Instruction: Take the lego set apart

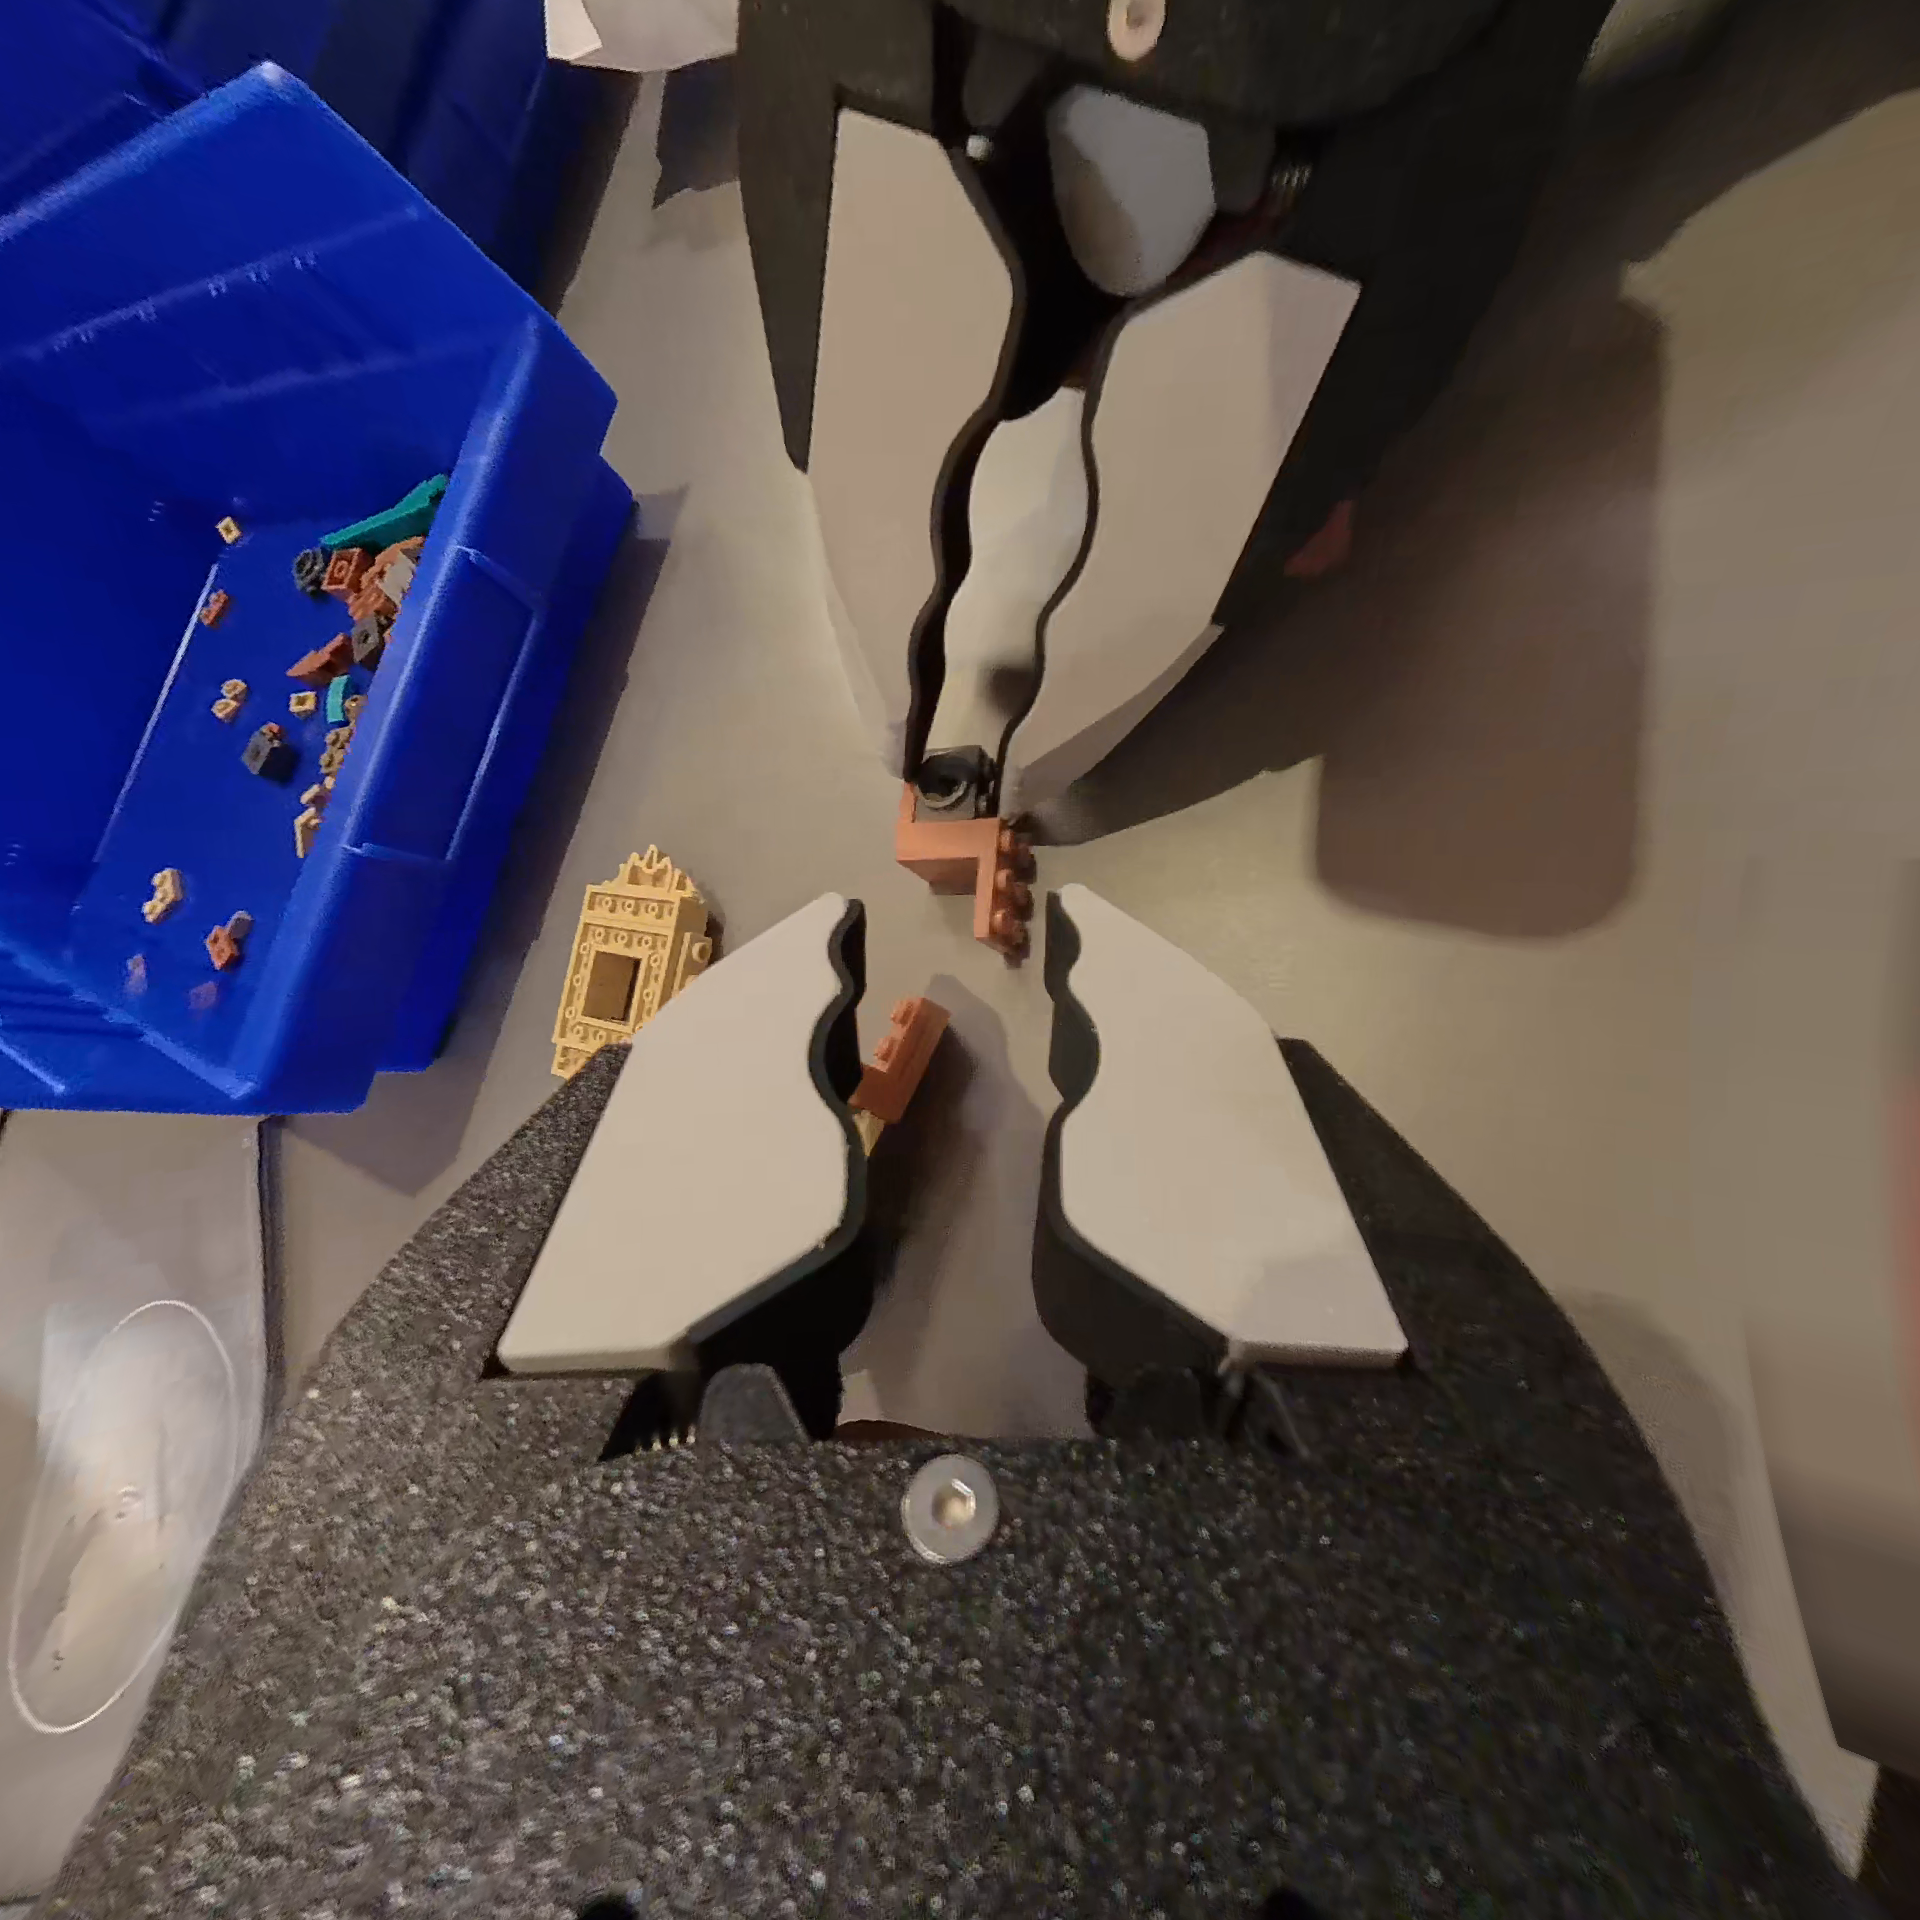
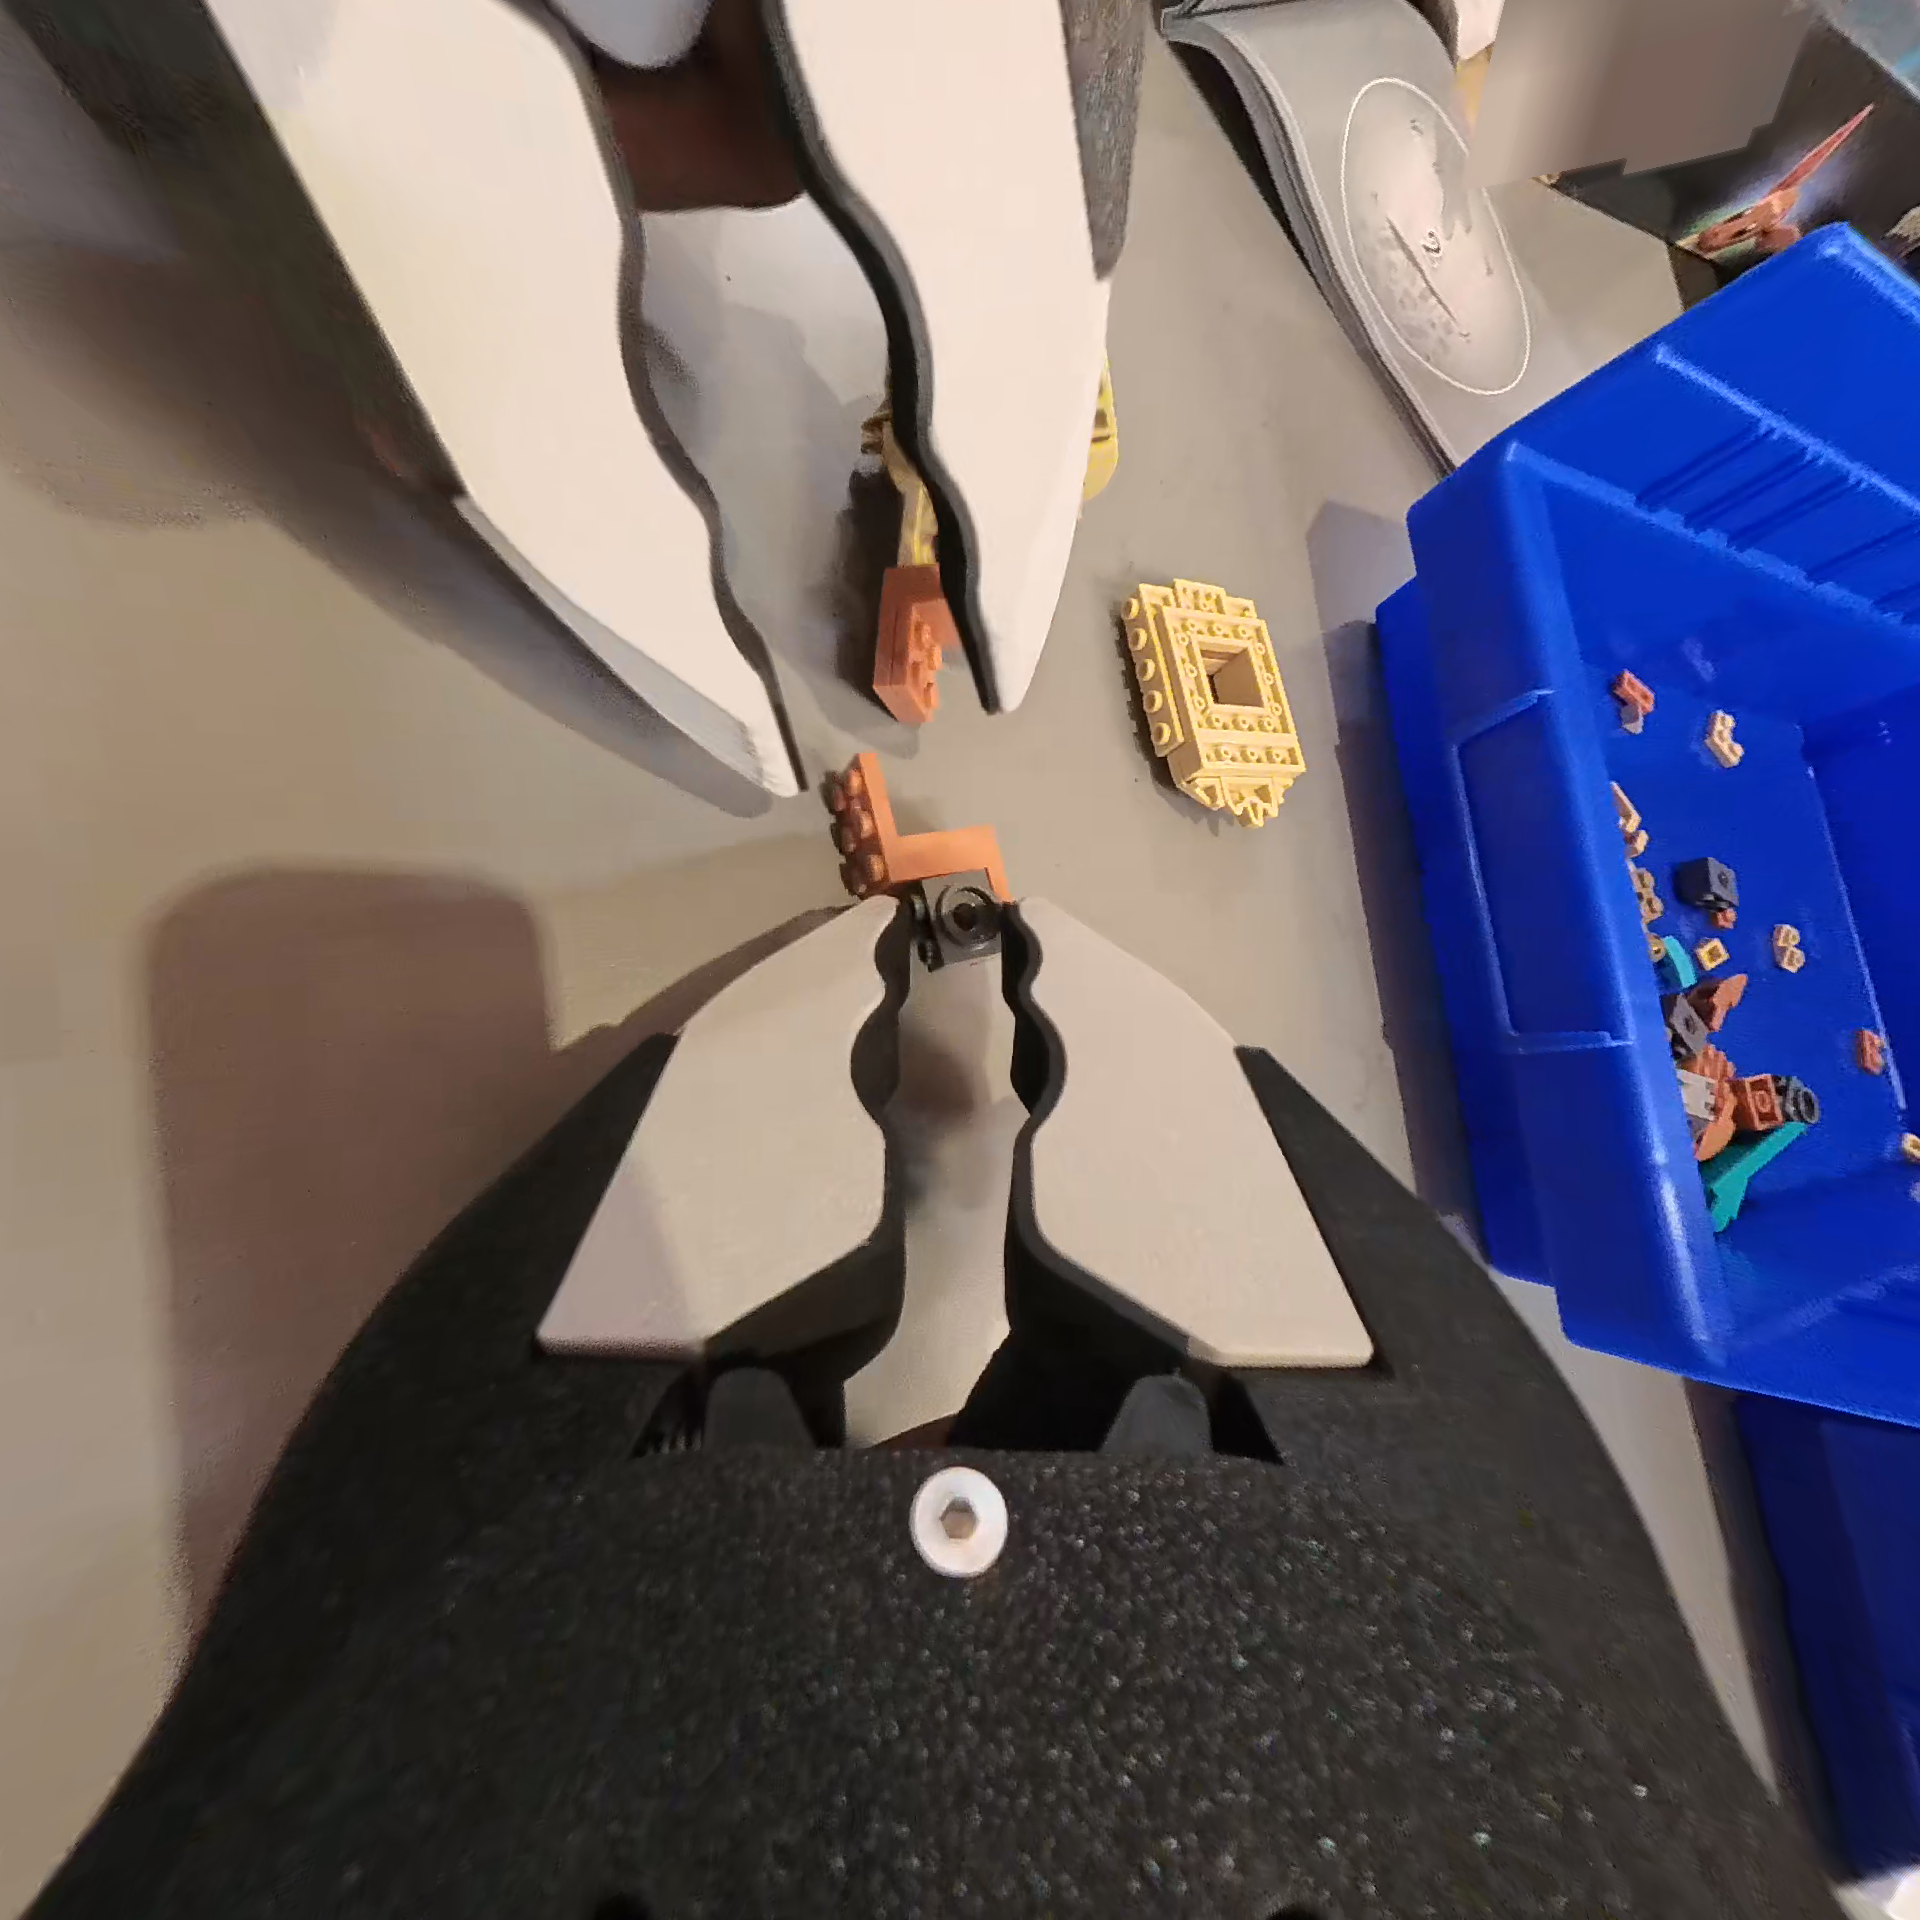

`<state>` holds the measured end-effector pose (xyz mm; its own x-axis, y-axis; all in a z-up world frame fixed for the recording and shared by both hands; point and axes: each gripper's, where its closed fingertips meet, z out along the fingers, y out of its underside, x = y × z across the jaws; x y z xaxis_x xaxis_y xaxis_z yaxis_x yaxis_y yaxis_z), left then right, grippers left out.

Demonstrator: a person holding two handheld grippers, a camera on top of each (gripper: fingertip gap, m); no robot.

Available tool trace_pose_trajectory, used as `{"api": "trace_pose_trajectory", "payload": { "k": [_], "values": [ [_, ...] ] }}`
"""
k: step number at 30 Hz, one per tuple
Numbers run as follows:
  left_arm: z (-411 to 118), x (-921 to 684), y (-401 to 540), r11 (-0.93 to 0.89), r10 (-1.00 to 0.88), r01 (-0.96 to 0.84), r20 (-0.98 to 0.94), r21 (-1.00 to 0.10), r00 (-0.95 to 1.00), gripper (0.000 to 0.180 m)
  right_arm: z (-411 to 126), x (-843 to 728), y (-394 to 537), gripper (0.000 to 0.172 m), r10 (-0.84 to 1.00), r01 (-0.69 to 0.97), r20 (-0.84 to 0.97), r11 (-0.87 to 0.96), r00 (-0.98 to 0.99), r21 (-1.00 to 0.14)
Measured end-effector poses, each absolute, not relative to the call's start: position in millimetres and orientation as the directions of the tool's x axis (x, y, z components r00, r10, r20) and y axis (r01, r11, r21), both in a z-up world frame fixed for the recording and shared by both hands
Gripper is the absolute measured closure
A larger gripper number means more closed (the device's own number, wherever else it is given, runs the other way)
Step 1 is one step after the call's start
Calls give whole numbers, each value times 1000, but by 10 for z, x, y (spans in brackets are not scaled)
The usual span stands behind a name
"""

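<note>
My right gripper (image 2: 958, 920) is shut on a small black brick (image 2: 961, 923) at its fingertips. A brown L-shaped brick (image 2: 925, 847) is joined to the black brick and sticks out ahead of the tips. The left wrist view shows the same: the right gripper (image 1: 956, 779), black brick (image 1: 948, 781) and L-shaped brick (image 1: 951, 847). My left gripper (image 1: 951, 904) faces it, open, tips just short of the L-shaped brick. A small brown plate (image 1: 902, 1044) with a tan bit behind it lies against one left finger. The other finger stands clear of the plate, which also shows in the right wrist view (image 2: 912, 655).
A tan square frame of bricks (image 1: 629, 961) (image 2: 1216, 707) lies on the grey table beside the grippers. A blue bin (image 1: 499, 644) (image 2: 1475, 831) with several loose small bricks stands beyond it. A grey pad with a round mark (image 2: 1434, 270) lies farther off. The tips of both grippers are at nearly the same place.
</note>
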<state>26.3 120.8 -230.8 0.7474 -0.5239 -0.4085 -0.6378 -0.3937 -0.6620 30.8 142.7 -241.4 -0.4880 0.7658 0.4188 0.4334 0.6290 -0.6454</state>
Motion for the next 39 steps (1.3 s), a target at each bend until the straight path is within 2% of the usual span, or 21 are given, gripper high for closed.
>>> {"api": "trace_pose_trajectory", "payload": {
  "k": [10,14,21,24,29,34,39],
  "values": [
    [-2452,283,1328,-414,-548,-734,-497,-538,673,158,-2413,301,1399,155,765,434,423,631,-486,-643],
    [-2463,238,1362,-413,-542,-774,-553,-480,633,171,-2397,306,1439,153,770,436,432,628,-470,-645],
    [-2461,215,1396,-371,-539,-842,-647,-392,539,173,-2322,316,1454,152,779,416,453,619,-433,-666],
    [-2435,271,1382,-356,-561,-829,-611,-431,559,174,-2288,339,1475,151,784,410,471,616,-405,-673],
    [-2284,323,1366,-347,-560,-725,-489,-595,669,174,-2242,392,1512,147,749,372,562,662,-351,-650],
    [-2253,356,1336,-369,-586,-637,-362,-677,725,175,-2139,377,1559,143,591,291,761,802,-265,-522],
    [-2246,362,1327,-396,-596,-605,-307,-691,742,175,-2055,350,1540,144,290,231,936,942,-197,-243]
  ]
}}
